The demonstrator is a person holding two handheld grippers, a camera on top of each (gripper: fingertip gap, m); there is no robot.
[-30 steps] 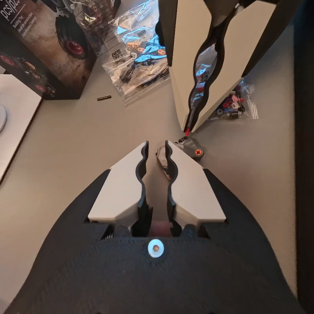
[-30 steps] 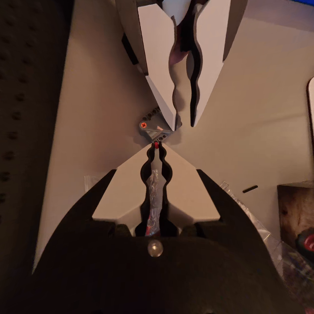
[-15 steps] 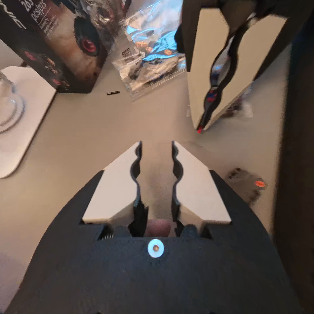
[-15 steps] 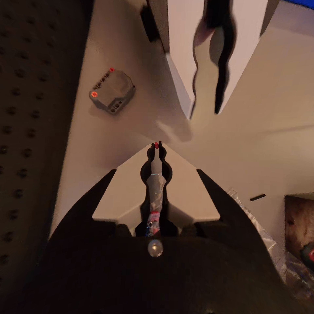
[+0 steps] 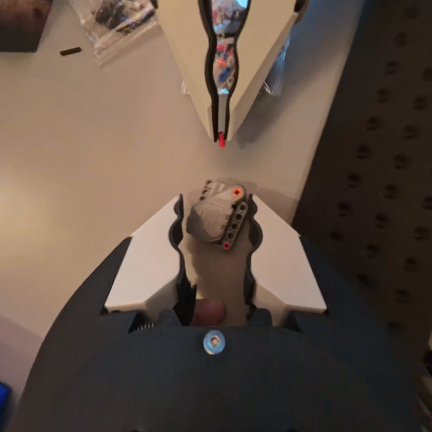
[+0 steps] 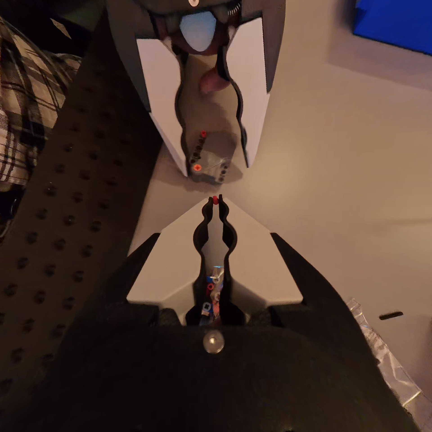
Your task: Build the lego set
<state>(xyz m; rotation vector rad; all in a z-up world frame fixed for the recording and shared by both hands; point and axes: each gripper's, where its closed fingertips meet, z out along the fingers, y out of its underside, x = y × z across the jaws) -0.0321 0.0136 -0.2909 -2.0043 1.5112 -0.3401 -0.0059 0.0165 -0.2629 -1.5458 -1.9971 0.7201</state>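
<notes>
The left gripper (image 5: 215,198) straddles the grey block (image 5: 217,217) lying on the tabletop (image 5: 93,163), jaws apart, probably to steady it. Opposite, the right gripper (image 6: 216,198), jaws clamped on a red pin (image 6: 215,200), aims it at the block's holes.

Bare table (image 5: 98,145) left; perforated board (image 5: 383,163) blocks right.

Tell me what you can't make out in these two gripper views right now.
- Left gripper, both views: whether its open fingers touch the grey motor block is unclear; blur and fingers hide the contact.
- Red pin, both views: the right gripper covers all but its tip.
- Parts bags, left wrist view: blurred, cut by the top edge.
- Small black piece: too small to identify.
</notes>
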